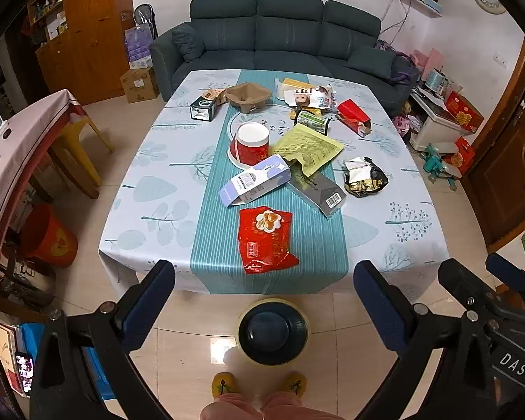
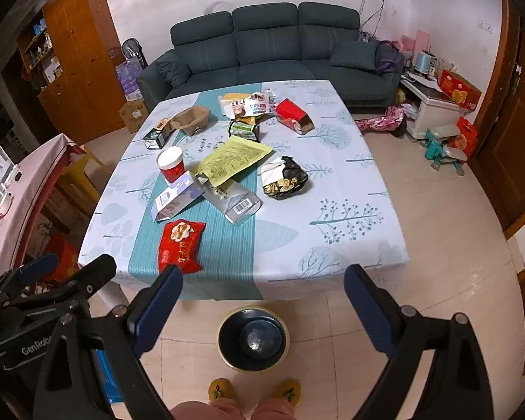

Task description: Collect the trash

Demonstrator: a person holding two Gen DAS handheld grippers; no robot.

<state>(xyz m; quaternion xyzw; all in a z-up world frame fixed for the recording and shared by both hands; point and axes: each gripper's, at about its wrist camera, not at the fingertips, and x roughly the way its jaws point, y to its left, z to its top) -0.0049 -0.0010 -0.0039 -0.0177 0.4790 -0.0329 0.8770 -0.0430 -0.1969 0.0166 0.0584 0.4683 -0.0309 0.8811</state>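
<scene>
Trash lies on a table with a leaf-print cloth (image 1: 150, 189) (image 2: 350, 189): a red snack bag (image 1: 266, 238) (image 2: 180, 241) nearest me, a white-and-purple carton (image 1: 253, 180) (image 2: 178, 199), a grey box (image 1: 320, 187) (image 2: 236, 199), a yellow pouch (image 1: 309, 145) (image 2: 232, 159), a red paper cup (image 1: 250, 143) (image 2: 171, 164), a black-and-gold wrapper (image 1: 365, 176) (image 2: 285, 178) and a red box (image 1: 353, 115) (image 2: 294, 115). A dark bin (image 1: 273, 332) (image 2: 252, 337) stands on the floor below the table's near edge. My left gripper (image 1: 264, 273) and right gripper (image 2: 262, 280) are both open and empty, held above the floor before the table.
A cardboard cup tray (image 1: 248, 96), a small dark box (image 1: 203, 106) and printed wrappers (image 1: 308, 96) lie at the table's far end. A dark sofa (image 1: 280, 42) stands behind. A second table (image 1: 17, 147), a yellow stool (image 1: 77, 143) and a red bucket (image 1: 49, 236) are at left.
</scene>
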